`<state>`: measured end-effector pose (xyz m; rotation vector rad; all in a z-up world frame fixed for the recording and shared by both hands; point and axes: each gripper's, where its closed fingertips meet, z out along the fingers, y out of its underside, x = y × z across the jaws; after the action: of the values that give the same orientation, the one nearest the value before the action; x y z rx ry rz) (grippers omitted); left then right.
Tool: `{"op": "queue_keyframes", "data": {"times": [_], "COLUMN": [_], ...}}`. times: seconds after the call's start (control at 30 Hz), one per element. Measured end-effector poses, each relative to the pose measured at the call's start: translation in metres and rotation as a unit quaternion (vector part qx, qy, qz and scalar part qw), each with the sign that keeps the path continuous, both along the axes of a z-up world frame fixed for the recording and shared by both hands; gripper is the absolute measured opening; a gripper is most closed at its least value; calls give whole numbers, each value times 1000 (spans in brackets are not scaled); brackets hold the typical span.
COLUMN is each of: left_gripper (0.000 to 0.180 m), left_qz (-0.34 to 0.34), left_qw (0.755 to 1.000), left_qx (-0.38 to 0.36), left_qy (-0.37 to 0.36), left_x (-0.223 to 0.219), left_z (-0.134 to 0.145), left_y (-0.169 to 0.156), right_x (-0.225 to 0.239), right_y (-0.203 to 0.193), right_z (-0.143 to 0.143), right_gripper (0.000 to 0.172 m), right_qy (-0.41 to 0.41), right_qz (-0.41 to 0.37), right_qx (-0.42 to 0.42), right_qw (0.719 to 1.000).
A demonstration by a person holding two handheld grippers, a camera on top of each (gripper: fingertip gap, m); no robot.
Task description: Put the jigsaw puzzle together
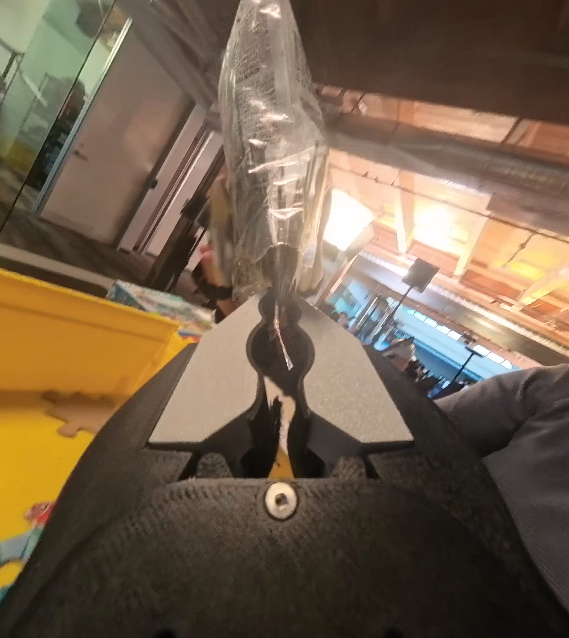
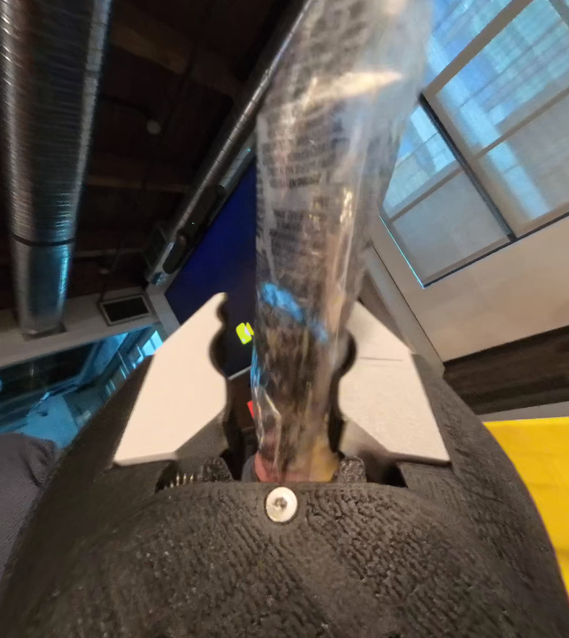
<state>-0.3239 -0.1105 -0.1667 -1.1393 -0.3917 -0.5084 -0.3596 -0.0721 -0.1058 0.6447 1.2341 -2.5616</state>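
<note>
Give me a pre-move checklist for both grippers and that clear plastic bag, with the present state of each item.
1. Left gripper shut on the clear plastic bag: ok.
2. Right gripper clamped on the bag: not ok; jaws apart, a gap shows at the left finger.
3. Bag clear of the yellow bin: ok.
4. Bag intact: cannot tell, blurred.
5. Sleeve clear of the left gripper's fingers: ok.

Plastic bag (image 1: 269, 145) pinched in the left gripper (image 1: 278, 303), rising ahead of it. Bin (image 1: 51, 331) lower left, box (image 1: 158, 303) behind. Same bag between the right gripper (image 2: 286, 328) fingers, left one apart.
</note>
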Motion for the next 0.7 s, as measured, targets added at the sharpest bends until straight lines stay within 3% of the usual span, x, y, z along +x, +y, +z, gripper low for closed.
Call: {"op": "queue_keyframes", "data": {"times": [0.03,0.07,0.23,0.33,0.43,0.6,0.63,0.7], "left_gripper": [4,4,5,2,0,0,1,23], "left_qz": [3,5,59,57,90,115,110,115], "left_qw": [1000,999,994,985,959,953,946,921], "left_qx": [-25,-36,-88,-161,-269,-276,-300,-365], "left_qy": [-3,-8,-10,0,-15,-45,-48,-75], "left_x": [0,0,-8,-3,-12,-24,-24,-24], "left_z": [-7,-10,-18,-33,-68,-73,-79,-97], "left_y": [3,3,-11,-14,-28,-18,-12,-7], "right_x": [-2,-5,-10,-12,-26,-34,-35,-37], "right_y": [1,5,10,13,42,29,27,25], "right_z": [-1,-1,-6,-8,-2,-13,-17,-23], "right_gripper": [30,8,6,6,5,6,5,6], "right_qy": [-3,2,38,49,50,43,39,31], "right_qz": [-5,-25,-94,-105,-136,-94,-90,-83], "right_qx": [3,8,50,40,23,108,115,127], "right_qw": [1000,1000,994,992,989,989,989,988]}}
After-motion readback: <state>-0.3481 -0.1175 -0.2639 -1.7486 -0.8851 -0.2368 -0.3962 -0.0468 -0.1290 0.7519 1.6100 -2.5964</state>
